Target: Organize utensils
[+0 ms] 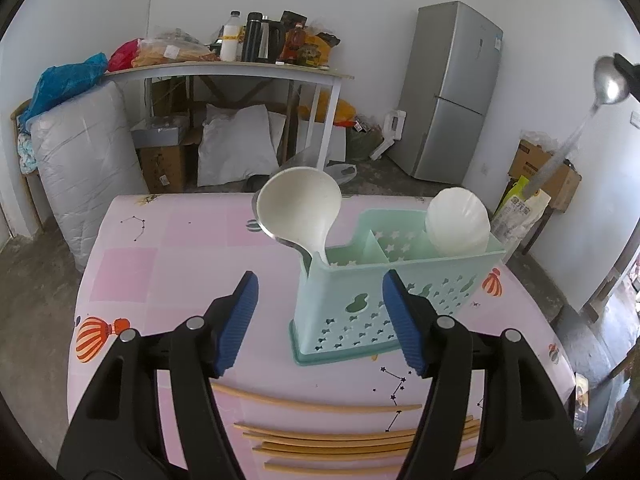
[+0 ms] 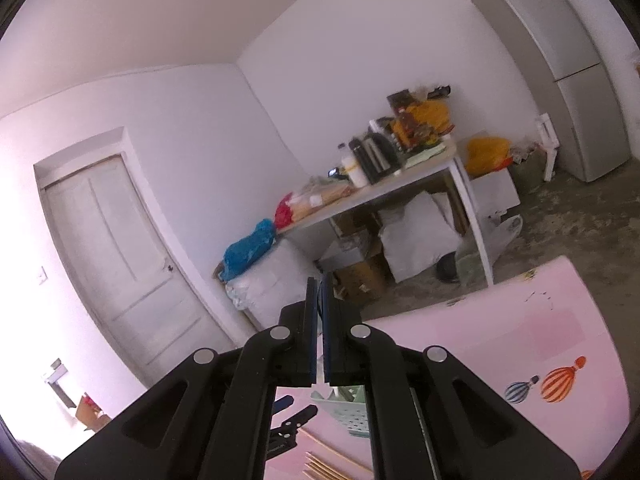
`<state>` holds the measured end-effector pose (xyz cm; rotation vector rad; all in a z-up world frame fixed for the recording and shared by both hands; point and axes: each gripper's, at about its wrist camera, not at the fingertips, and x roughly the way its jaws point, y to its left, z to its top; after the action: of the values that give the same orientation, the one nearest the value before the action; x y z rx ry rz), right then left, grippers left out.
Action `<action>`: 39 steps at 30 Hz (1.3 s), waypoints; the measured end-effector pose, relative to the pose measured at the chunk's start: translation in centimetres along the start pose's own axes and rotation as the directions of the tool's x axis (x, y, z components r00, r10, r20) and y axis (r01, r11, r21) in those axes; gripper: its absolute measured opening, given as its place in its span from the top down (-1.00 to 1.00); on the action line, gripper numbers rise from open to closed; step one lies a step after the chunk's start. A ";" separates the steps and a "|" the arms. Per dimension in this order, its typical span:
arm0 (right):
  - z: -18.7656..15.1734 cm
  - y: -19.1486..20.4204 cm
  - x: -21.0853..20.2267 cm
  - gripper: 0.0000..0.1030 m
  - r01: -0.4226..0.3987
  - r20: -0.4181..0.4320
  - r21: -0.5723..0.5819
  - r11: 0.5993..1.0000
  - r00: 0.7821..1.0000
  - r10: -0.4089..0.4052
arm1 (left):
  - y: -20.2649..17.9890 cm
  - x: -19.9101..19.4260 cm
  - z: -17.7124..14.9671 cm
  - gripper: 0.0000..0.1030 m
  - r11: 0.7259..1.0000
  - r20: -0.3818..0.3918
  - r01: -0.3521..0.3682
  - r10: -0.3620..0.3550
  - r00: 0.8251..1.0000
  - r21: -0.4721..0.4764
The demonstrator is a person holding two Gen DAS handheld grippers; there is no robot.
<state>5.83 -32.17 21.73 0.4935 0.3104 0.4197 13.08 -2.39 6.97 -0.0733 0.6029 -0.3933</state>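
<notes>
A mint-green utensil caddy (image 1: pixel 360 300) stands on the pink table (image 1: pixel 160 264). Its left compartment holds a white ladle (image 1: pixel 298 208) with a steel ladle's rim (image 1: pixel 267 231) behind it; the right one holds a white shell-shaped scoop (image 1: pixel 458 220). My left gripper (image 1: pixel 320 284) is open just in front of the caddy, with nothing between its blue pads. Several wooden chopsticks (image 1: pixel 340 436) lie on the table below it. High at the right, my right gripper (image 1: pixel 626 68) is shut on the bowl end of a metal spoon (image 1: pixel 610 80), whose handle hangs down. In the right wrist view the right gripper (image 2: pixel 319 284) has its jaws together.
Beyond the table's far edge are a cluttered white side table (image 1: pixel 240 68), white sacks and boxes on the floor, and a grey fridge (image 1: pixel 452 92). Cardboard boxes (image 1: pixel 532 160) stand at the right. A closed door (image 2: pixel 112 264) shows in the right wrist view.
</notes>
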 end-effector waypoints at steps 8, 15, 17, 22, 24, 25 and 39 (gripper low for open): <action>-2.4 -3.1 3.8 0.96 0.012 -0.097 0.083 0.997 0.995 -0.004 | -0.4 0.5 -0.1 -0.19 1.000 0.011 -0.004 0.004 1.000 -0.001; -4.7 -6.2 6.6 0.96 0.003 -0.159 0.176 0.984 0.987 0.026 | -0.5 1.2 0.1 -0.19 1.000 0.016 -0.027 0.027 1.000 -0.003; -5.7 -7.5 7.4 0.96 0.022 -0.184 0.199 0.980 0.983 0.015 | -0.5 1.4 0.1 -0.19 0.999 0.018 -0.039 0.039 0.999 0.001; -7.4 -10.6 8.2 0.88 0.100 -0.241 0.247 0.964 0.970 -0.039 | -0.6 1.7 0.0 -0.21 0.999 0.021 -0.050 0.050 0.999 0.009; -7.4 -10.6 8.0 0.88 0.107 -0.240 0.224 0.969 0.970 -0.051 | -0.7 1.8 0.1 -0.22 0.998 0.023 -0.057 0.057 0.998 0.019; -7.3 -10.2 7.8 0.87 0.126 -0.237 0.191 0.974 0.968 -0.079 | -0.7 1.9 0.1 -0.22 0.998 0.023 -0.059 0.059 0.998 0.022; -6.2 -3.7 14.0 -0.12 0.218 -0.347 -0.252 0.943 0.889 -0.298 | -0.5 1.5 0.4 -0.22 0.996 0.042 -0.085 0.084 0.996 0.016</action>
<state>16.80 -26.26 11.99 0.1564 0.6955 0.2789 14.26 -3.46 6.57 -0.0391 0.5593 -0.3145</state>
